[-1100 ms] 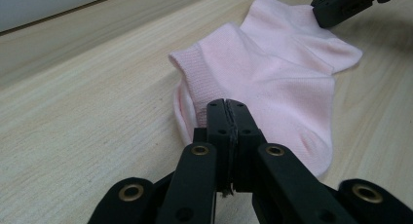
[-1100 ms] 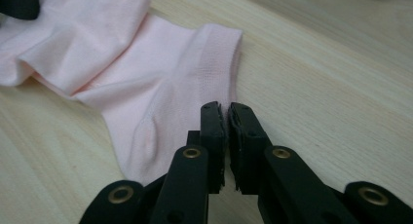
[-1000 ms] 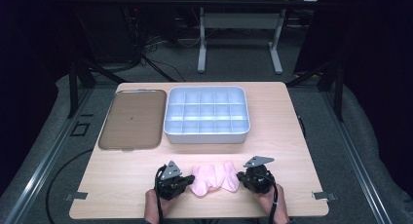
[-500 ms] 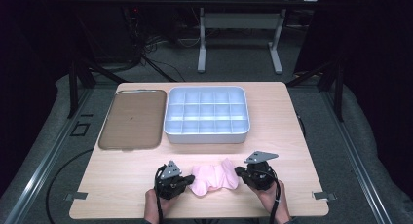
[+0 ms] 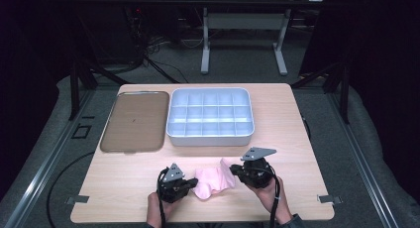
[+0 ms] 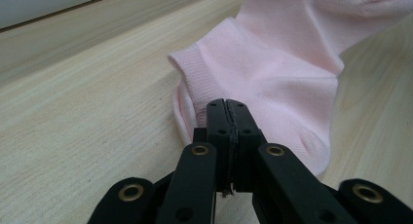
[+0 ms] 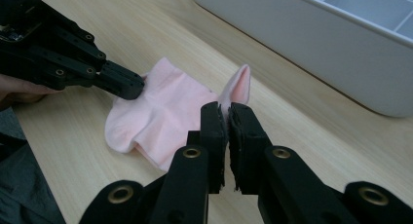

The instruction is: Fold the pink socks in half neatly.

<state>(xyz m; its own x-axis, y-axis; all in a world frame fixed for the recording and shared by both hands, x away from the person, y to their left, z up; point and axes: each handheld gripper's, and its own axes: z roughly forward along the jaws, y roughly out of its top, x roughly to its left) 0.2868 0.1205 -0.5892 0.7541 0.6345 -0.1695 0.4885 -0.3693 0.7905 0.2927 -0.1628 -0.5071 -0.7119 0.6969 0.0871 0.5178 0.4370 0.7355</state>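
I'm pinching the pink sock (image 5: 214,182) at both ends: left tool (image 6: 227,118) clamped on its ribbed cuff, right tool (image 7: 228,121) on the other end. It's sagging soft and knit onto the woodgrain tabletop (image 5: 277,114), near the hard-walled bin (image 5: 210,135). No compartment filled; sorting seems ahead.

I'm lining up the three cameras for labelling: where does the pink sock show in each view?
High view: the pink sock lies low at centre on the table's near edge, between the two hand-held grippers.
Left gripper view: it fills the upper right, its cuff above the shut jaws.
Right gripper view: it lies centre-left, one end pinched in the near jaws.
Shared landmark: the light wooden table.
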